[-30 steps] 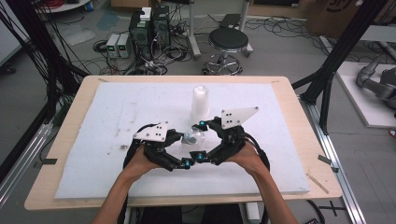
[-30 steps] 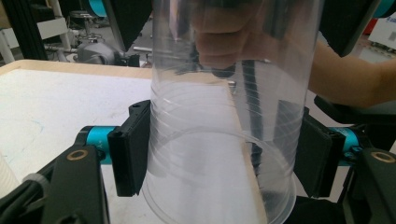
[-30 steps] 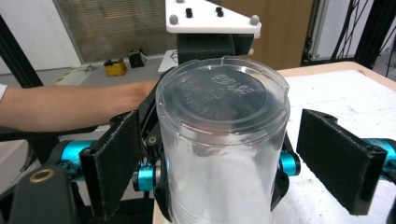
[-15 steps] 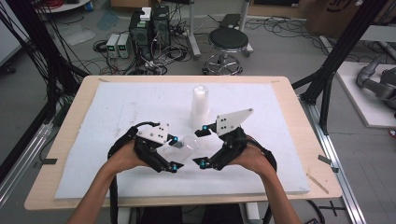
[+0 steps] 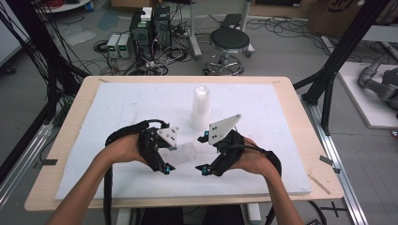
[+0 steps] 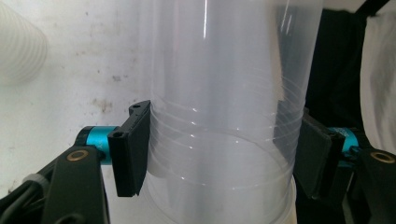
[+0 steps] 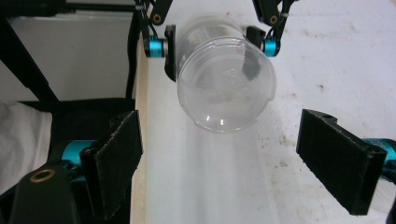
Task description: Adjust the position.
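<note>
The left gripper [image 5: 165,151] has its jaws clenched on a clear plastic cup [image 5: 185,153], pads pressing the ribbed wall on either side, and holds it on its side just above the white surface [image 5: 117,112]. In the right gripper view the cup's closed end faces the camera, ahead of the right gripper [image 7: 219,158] and apart from its pads; those jaws stand released, with nothing between them. A stack of white cups [image 5: 201,108] stands upright beyond both grippers. Judging by this, one cup seems to have been separated and lifted; what appears left is for the free gripper to take it or for the cup to be set down. No brand, label or writing can be read on the cups.
</note>
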`<state>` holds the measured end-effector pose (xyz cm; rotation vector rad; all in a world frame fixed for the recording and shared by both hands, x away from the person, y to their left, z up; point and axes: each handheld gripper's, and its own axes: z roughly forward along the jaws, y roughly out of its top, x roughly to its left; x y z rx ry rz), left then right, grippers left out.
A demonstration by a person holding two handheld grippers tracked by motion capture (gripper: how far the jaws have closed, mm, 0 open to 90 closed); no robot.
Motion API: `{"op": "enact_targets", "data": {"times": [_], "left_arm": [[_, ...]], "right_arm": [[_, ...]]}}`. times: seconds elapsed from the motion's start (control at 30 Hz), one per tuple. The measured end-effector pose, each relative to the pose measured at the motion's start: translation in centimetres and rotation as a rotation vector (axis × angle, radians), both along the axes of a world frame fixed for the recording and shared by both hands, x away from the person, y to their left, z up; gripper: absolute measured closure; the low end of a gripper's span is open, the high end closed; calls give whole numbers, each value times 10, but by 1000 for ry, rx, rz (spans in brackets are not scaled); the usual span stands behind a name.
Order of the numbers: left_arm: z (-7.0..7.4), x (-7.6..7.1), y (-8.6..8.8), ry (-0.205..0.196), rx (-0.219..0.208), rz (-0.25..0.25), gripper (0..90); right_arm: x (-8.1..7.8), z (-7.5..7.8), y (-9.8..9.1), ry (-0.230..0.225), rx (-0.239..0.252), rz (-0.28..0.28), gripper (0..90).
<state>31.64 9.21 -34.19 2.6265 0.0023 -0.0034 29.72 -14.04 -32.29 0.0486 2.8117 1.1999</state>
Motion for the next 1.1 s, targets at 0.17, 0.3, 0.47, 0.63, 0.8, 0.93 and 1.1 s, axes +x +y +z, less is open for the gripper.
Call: {"op": "enact_targets", "data": {"times": [0.17,0.3,0.47,0.63,0.8,0.93,1.1], "left_arm": [[0,0,-5,-2,40,3,306],[0,0,-10,-11,71,0,306],[0,1,-17,-16,96,-4,307],[-1,1,-23,-17,119,-10,309],[-1,1,-26,-13,123,-14,309],[-2,2,-27,-18,123,-18,310],[-3,1,-29,-11,130,-21,310]], "right_arm": [[0,-2,3,-6,-43,-3,142],[1,-4,6,-9,-73,8,142],[1,-8,11,-7,-126,9,143],[2,-11,16,-9,-150,12,145],[3,-11,17,-17,-145,6,152],[3,-11,18,-18,-147,10,184],[3,-13,19,-17,-138,3,191]]}}
